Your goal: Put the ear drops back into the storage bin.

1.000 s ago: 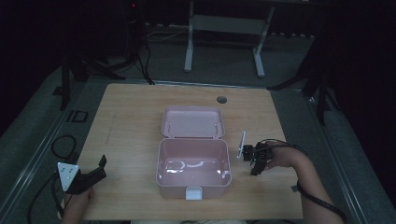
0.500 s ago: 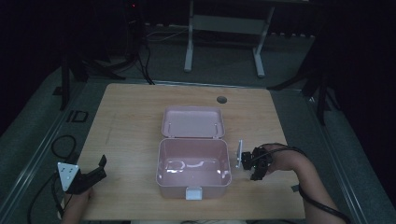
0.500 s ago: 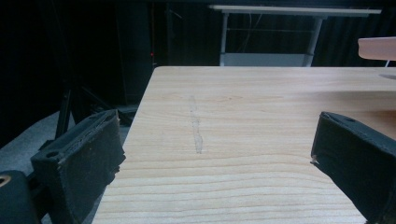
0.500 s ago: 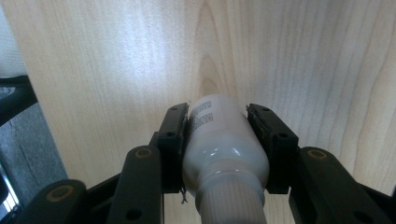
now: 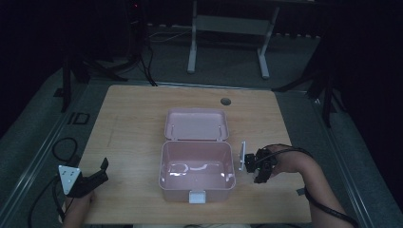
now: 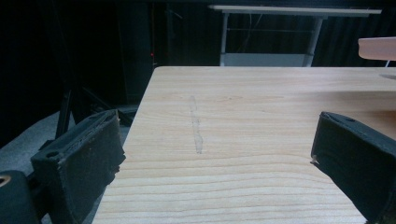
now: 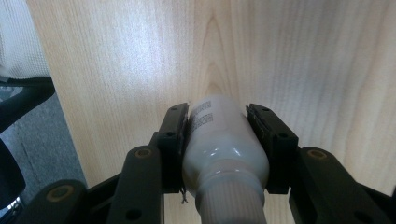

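White bottle pinched beside the open pink box

My right gripper clamps a small white bottle at frame centre-right, just beside the pink lidded box; my left gripper sits lower left on the wooden table, jaws spread, holding nothing

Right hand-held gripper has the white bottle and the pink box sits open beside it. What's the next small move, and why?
Probably carry the white plastic bottle sideways over the open pink plastic box. The right hand-held gripper is shut on the bottle just past the box's right wall, the box looks empty, and the left hand-held gripper sits open, well away.
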